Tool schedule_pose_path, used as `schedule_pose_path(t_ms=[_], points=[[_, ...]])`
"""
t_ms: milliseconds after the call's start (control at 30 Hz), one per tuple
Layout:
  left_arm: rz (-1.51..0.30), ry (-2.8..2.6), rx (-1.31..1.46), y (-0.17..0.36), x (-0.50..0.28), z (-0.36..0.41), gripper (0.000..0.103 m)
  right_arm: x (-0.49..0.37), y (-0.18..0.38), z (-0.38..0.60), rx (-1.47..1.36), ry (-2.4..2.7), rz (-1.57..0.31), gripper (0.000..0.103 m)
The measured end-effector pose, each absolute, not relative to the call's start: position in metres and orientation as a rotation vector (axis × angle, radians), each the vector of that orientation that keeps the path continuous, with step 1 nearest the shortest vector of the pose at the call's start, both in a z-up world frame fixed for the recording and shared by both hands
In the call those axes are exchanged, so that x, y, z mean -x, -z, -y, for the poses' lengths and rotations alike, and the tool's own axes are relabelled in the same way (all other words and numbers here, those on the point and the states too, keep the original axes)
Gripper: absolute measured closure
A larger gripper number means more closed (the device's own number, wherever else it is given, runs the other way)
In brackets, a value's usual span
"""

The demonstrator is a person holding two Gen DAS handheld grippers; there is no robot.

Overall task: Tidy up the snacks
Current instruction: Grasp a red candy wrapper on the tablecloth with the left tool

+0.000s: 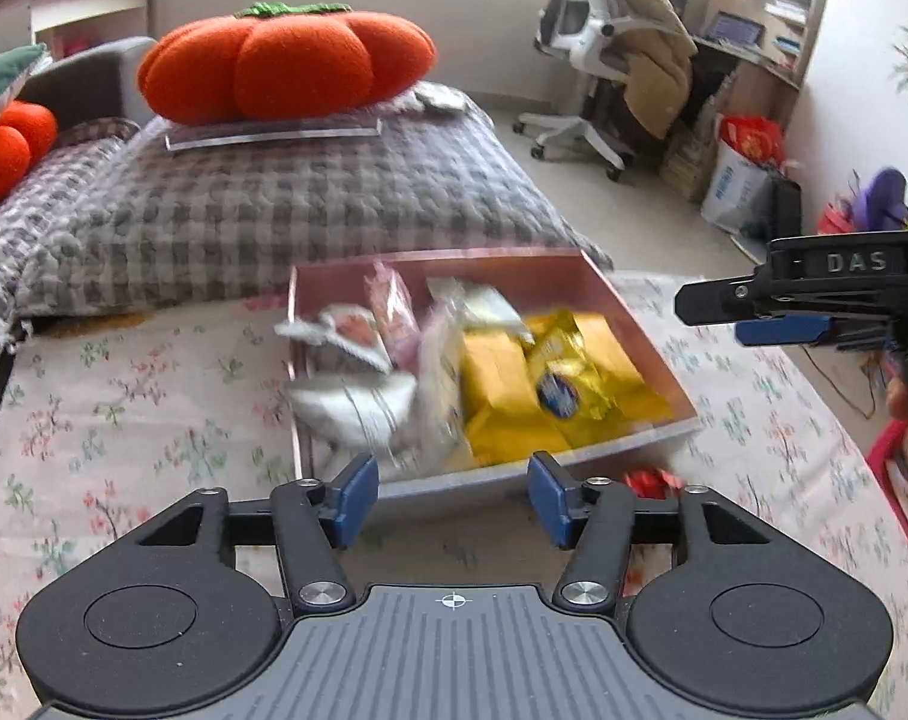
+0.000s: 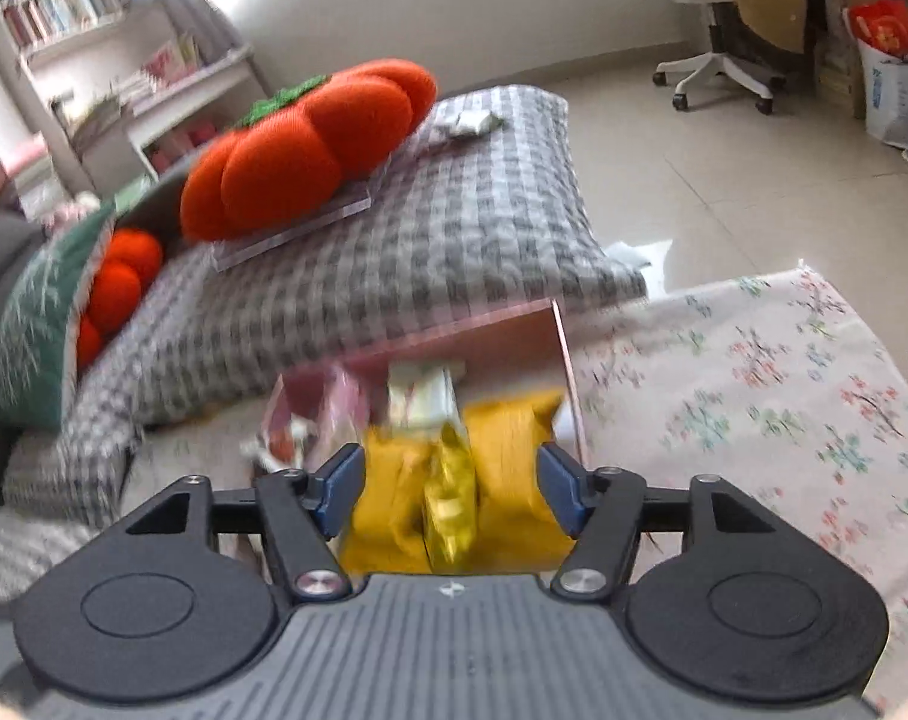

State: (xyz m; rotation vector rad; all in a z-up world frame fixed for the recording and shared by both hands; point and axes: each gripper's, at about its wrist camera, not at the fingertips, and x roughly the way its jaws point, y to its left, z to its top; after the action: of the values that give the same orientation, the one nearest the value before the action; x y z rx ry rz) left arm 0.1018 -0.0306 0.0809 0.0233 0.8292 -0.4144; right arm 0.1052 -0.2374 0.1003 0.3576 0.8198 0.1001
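left gripper (image 1: 451, 498): jaws wide, empty
right gripper (image 2: 451, 489): wide too, nothing grabbed
pink box (image 1: 646, 342): 12 o'clock, yellow packs (image 1: 514, 384) inside

pink box (image 1: 646, 324) packed with snacks, checked quilt (image 1: 310, 210) crowding its far wall, bare floral cloth (image 1: 124, 396) either side

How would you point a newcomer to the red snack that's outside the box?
Find the pink box of snacks on the floral cloth. Just outside its near wall, toward the right corner, lies a small red packet. It is the only red one, and the only one on the cloth rather than in the box.
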Motion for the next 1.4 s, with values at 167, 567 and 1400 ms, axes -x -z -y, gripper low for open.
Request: schedule_pose_path(t_ms=[167, 567, 1400], points=[[-0.874, 0.444, -0.020, -0.072, -0.077, 0.029, 0.046, -0.080, -0.108, 0.234, -0.295, -0.112, -0.846, 0.033], [-0.952, 0.734, -0.224, -0.045, -0.013, 0.055, 0.032, -0.030, -0.089, 0.209, -0.150, -0.193, -0.975, 0.023], [-0.985, 0.596, 0.032, -0.026, -0.039, 0.057, 0.028, -0.041, -0.065, 0.240, -0.264, -0.026, -1.036, 0.030]])
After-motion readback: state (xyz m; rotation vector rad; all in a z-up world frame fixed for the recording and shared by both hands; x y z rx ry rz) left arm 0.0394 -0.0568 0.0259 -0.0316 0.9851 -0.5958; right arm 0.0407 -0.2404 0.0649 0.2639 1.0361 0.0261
